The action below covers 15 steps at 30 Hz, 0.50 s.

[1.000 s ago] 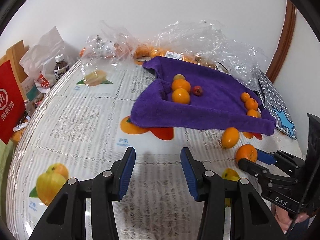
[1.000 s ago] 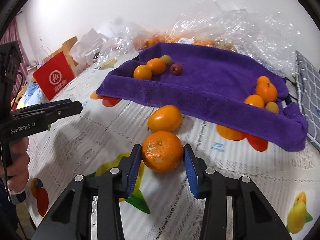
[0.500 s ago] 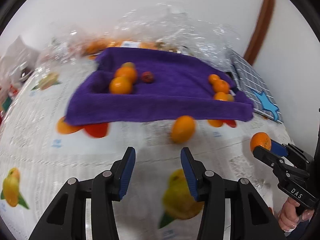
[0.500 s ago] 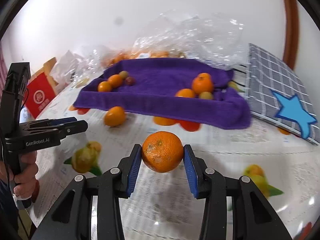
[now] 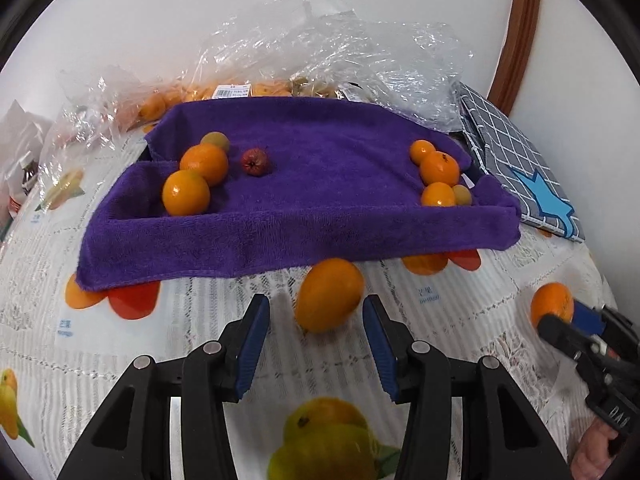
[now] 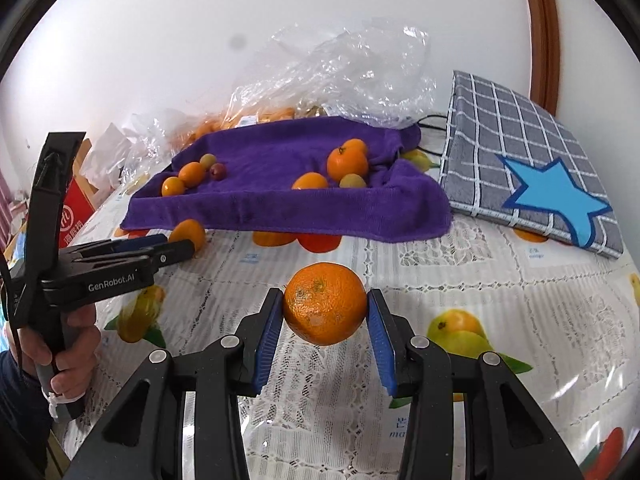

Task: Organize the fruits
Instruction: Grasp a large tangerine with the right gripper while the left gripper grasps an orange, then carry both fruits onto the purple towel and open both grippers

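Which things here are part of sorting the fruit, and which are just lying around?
Part of the job:
- orange in the right claw
- oval orange fruit in front of the open left claw
- purple towel with fruit on it

Lying about:
- plastic bags
- checked star cushion
- red box

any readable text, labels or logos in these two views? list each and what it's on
"GenRobot.AI": side of the left gripper.
"DAS": body of the right gripper.
Red bag: white logo and characters, unreadable.
Price label on the plastic fruit bag: too small.
Tablecloth captions: blurred.
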Each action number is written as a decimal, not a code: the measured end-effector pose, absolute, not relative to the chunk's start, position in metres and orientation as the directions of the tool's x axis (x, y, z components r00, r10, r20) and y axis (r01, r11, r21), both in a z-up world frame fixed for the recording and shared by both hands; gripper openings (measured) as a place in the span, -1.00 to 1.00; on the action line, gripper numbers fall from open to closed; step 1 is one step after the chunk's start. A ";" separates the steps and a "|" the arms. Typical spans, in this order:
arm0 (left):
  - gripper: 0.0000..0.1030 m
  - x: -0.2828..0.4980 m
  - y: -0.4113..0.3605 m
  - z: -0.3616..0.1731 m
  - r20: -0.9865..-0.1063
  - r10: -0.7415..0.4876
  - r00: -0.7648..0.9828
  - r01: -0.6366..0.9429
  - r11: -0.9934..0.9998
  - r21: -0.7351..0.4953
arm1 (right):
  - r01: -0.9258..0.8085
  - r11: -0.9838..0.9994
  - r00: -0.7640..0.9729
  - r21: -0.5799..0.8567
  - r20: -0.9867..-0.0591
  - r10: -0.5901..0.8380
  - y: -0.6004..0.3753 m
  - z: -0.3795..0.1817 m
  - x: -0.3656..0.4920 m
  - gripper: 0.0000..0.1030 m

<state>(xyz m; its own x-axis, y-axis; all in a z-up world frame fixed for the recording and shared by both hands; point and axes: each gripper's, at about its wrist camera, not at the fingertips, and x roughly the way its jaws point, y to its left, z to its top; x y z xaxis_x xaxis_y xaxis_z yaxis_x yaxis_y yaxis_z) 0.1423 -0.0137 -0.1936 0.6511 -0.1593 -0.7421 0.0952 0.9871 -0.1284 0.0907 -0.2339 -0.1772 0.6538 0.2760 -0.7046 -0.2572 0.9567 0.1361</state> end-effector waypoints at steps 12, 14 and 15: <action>-0.36 0.135 -0.003 -0.188 -0.652 -0.345 0.675 0.175 0.933 -0.313 | -0.264 0.956 0.636 0.128 -0.722 0.272 -0.230 -0.184 0.096 -0.18; -0.36 0.127 0.006 -0.186 -0.622 -0.363 0.694 0.168 0.922 -0.350 | -0.256 0.958 0.637 0.125 -0.724 0.265 -0.230 -0.185 0.096 -0.18; -0.36 0.124 0.009 -0.185 -0.617 -0.356 0.702 0.160 0.923 -0.351 | -0.254 0.959 0.639 0.123 -0.723 0.262 -0.230 -0.185 0.095 -0.18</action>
